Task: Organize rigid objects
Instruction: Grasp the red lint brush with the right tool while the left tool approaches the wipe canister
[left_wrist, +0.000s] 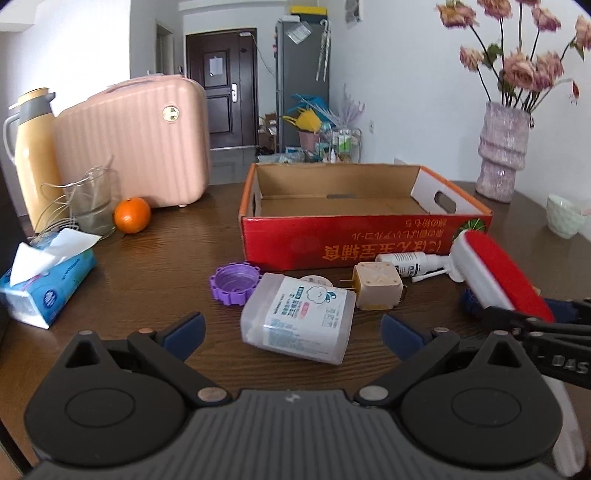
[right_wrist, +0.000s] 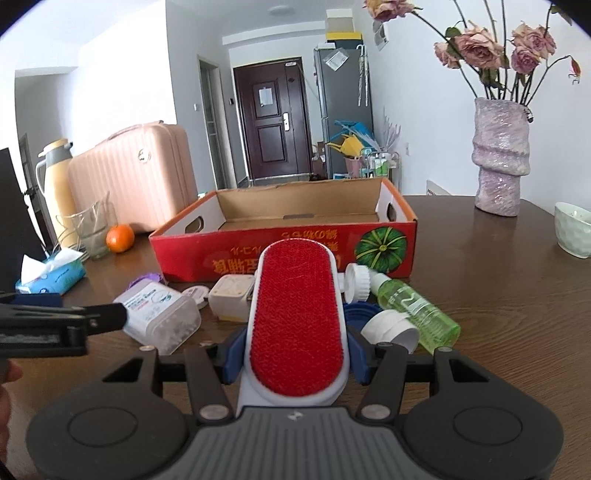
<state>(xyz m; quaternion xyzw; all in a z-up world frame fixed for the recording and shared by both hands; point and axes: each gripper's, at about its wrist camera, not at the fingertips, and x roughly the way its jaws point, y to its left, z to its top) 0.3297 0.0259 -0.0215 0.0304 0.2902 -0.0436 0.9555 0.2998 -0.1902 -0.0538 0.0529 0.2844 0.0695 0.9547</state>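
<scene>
Holding the lint brush (right_wrist: 297, 321) clamped in right gripper (right_wrist: 295, 360), just before the empty cardboard box (right_wrist: 284, 254) (left gripper (left_wrist: 291, 332) spread, idle); next: carry over the box wall, release.

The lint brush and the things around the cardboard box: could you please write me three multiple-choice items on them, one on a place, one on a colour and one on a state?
1. Where does the orange sit?
A. inside the cardboard box
B. on the table beside the glass jar
C. on top of the suitcase

2. What colour is the ridged cap lying by the cotton swab box?
A. purple
B. green
C. yellow

3. How is the lint brush held?
A. lying free on the table
B. in the left gripper
C. clamped in the right gripper

Answers:
1 B: it rests on the table next to the glass jar, left of the cardboard box.
2 A: the cap is plainly purple.
3 C: the right gripper presses its pads on the brush's sides, while the left gripper is open and empty.
</scene>
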